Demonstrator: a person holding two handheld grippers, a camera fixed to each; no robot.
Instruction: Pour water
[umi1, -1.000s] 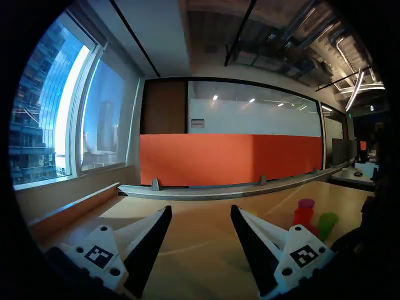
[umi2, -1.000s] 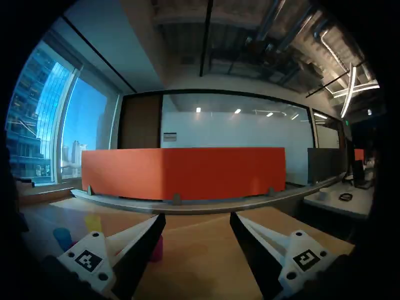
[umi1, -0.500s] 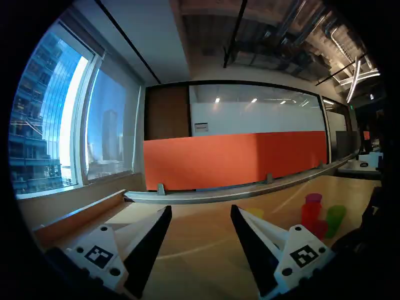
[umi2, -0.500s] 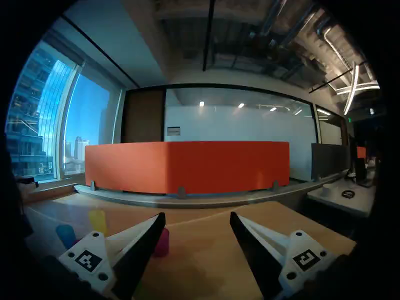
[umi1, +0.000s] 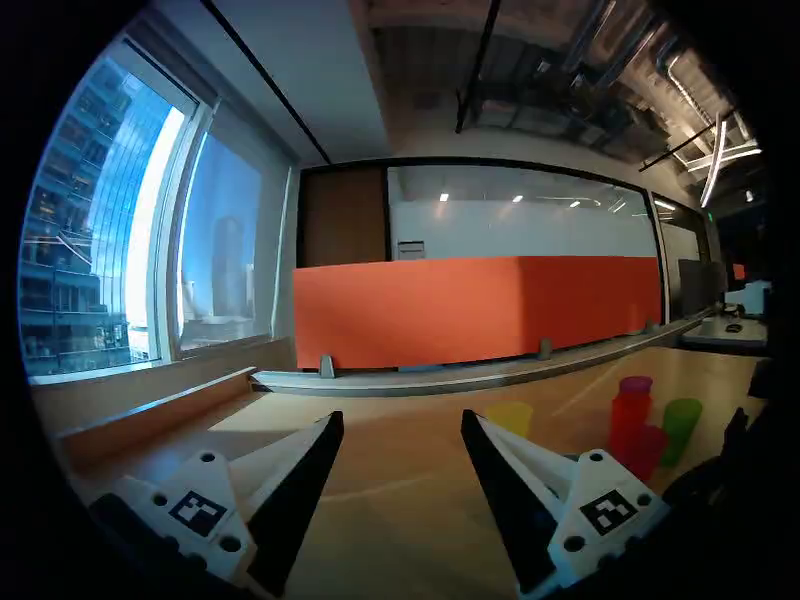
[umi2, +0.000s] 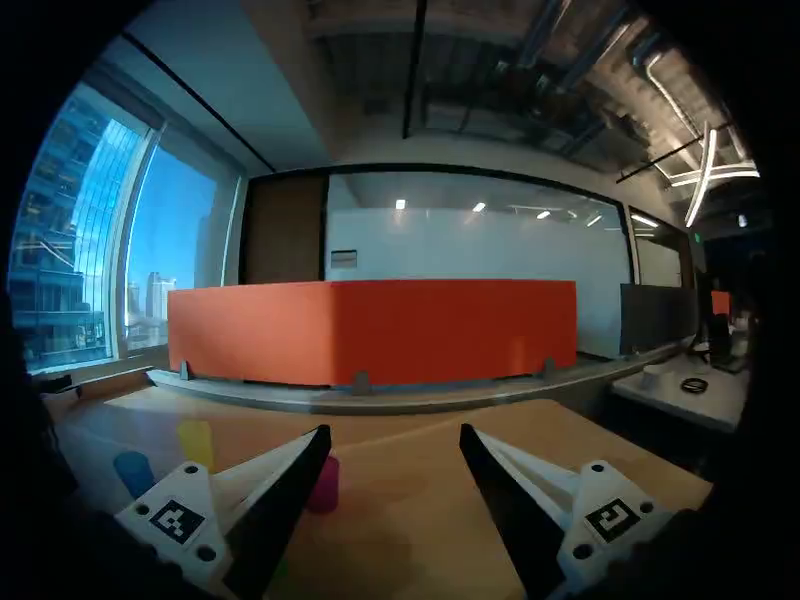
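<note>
Wooden desk (umi1: 400, 510), orange partition (umi1: 470, 310), tall windows (umi1: 100, 250), left hand-held gripper (umi1: 400, 415) and right hand-held gripper (umi2: 393, 430) spread wide

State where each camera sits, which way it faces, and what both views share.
Left gripper view: rides the left gripper, low over the table, facing the orange partition; its open fingers show, yellow cup right of them.
Right gripper view: rides the right gripper, same heading; its open fingers show, blue cup to their left.
Shared: partition, table, window, probably the yellow cup.
</note>
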